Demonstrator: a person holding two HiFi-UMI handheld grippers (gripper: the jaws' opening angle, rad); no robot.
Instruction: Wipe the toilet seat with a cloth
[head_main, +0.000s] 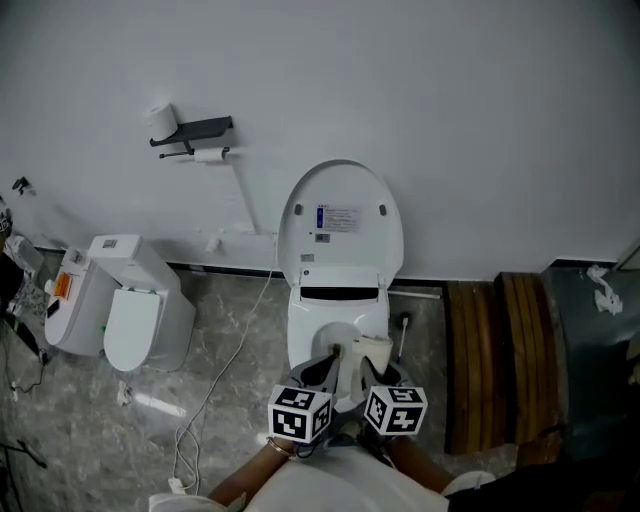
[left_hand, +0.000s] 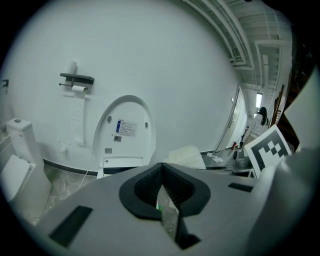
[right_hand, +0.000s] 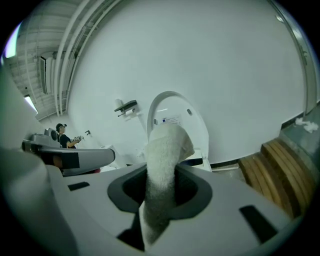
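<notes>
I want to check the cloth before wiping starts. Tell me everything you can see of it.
The cloth is off-white with a nubby, towel-like surface. It is bunched into a thick strip and clamped between the jaws of the right hand-held gripper. It runs up through them, and its free top end folds over. In that gripper's view it stands in front of the raised toilet lid. Only the gripper visibly touches it.

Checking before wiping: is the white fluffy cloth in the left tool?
No, the white fluffy cloth is clamped in the right tool; the left tool is shut and empty.
</notes>
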